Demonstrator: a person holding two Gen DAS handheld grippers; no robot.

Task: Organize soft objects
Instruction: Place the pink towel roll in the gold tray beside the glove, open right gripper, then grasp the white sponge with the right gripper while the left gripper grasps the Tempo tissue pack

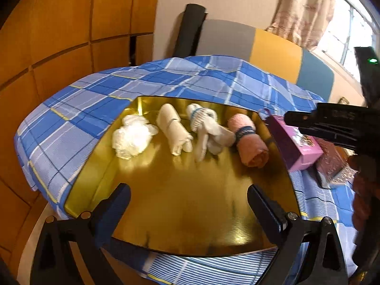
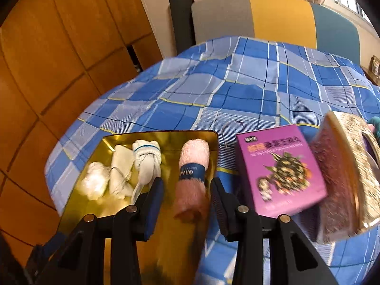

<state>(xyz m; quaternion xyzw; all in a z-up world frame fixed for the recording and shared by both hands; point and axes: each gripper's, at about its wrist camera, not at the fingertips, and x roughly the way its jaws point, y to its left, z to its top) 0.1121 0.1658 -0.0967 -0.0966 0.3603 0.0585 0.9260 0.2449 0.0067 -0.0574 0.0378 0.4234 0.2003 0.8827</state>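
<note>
Item 1, nearest: left gripper, jaws spread wide, nothing between them, hovering over the near part of the gold tray. The tray's near edge is cut off by the fingers in both views.

Item 2: right gripper, jaws open, straddling the near end of the pink rolled towel; whether the pads touch the towel cannot be told through the blur. In the left view this gripper enters from the right and hides part of the purple box.

Item 3, soft objects in a row on the tray's far half, left to right:
- white mesh puff, overexposed, detail lost;
- cream rolled cloth, tied round with a thin cord;
- white sock bundle, with blue stripes near its far end;
- pink rolled towel, bearing a dark blue band with partly legible lettering.

Item 4, off the tray's right side: purple box, printed with a food picture, text too blurred to read; just beyond it a pinkish glittery box with a gold rim, cut off at the frame edge.

Item 5, underlying: blue plaid bedsheet.

Item 6, farthest: headboard in grey, yellow and teal panels; wooden wardrobe at left; curtain and window at upper right.
</note>
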